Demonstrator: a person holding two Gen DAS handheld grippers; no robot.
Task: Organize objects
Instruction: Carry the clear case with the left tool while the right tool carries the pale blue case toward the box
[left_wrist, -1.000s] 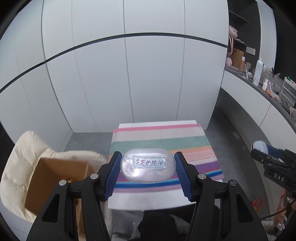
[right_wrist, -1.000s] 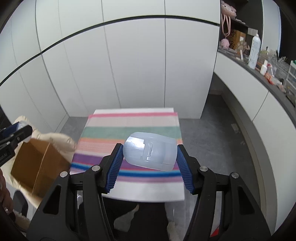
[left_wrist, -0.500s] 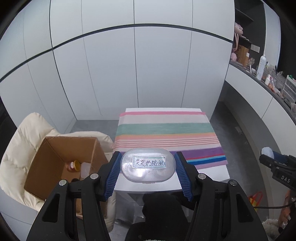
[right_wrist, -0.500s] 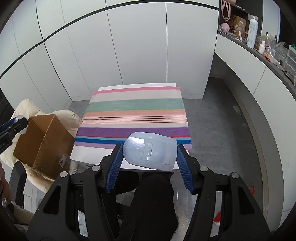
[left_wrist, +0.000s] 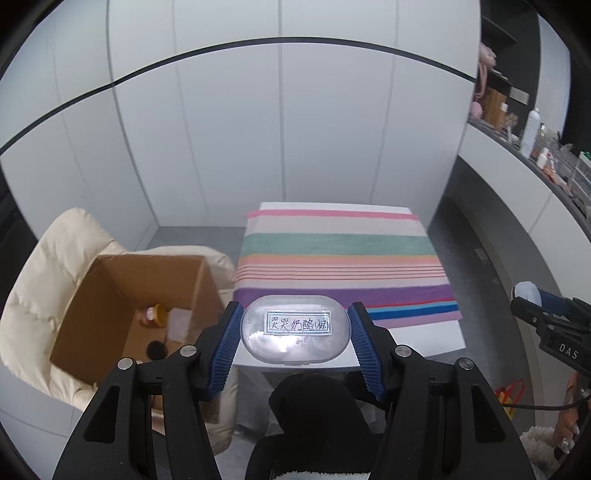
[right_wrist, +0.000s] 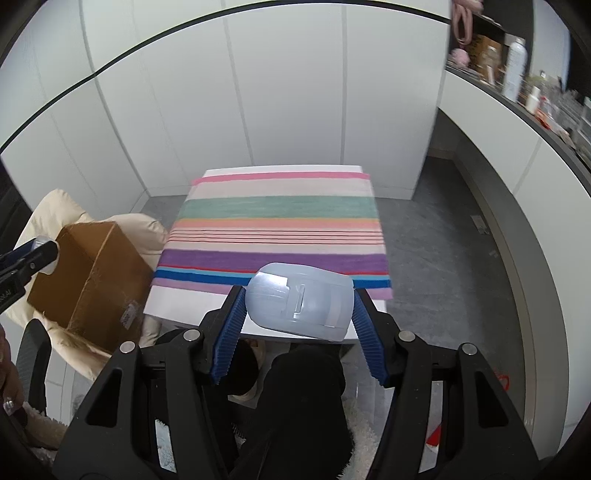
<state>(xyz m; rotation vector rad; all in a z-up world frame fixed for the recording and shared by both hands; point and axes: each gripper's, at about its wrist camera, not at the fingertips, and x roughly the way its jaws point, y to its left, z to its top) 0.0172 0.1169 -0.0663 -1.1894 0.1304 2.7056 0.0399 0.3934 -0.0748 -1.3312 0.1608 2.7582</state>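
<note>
My left gripper (left_wrist: 295, 334) is shut on a clear oval plastic box (left_wrist: 295, 328) with a handwritten white label on its lid, held in the air above the near edge of the table with the striped cloth (left_wrist: 343, 258). My right gripper (right_wrist: 298, 308) is shut on a pale blue translucent plastic case (right_wrist: 301, 304), also held over the near edge of the same striped cloth (right_wrist: 280, 229). The right gripper (left_wrist: 546, 317) shows at the right edge of the left wrist view; the left gripper (right_wrist: 26, 258) shows at the left edge of the right wrist view.
An open cardboard box (left_wrist: 129, 302) sits on a cream padded chair (left_wrist: 37, 280) left of the table, with a small jar (left_wrist: 153, 314) and other items inside. White cabinet doors stand behind. A cluttered counter (left_wrist: 535, 147) runs along the right. A person's dark-clothed knee (left_wrist: 314, 402) is below the table edge.
Both grippers have pulled back from the table and sunk a little, so the striped cloth now lies farther ahead. The cardboard box's inside has come into the left wrist view. Both grips are unchanged.
</note>
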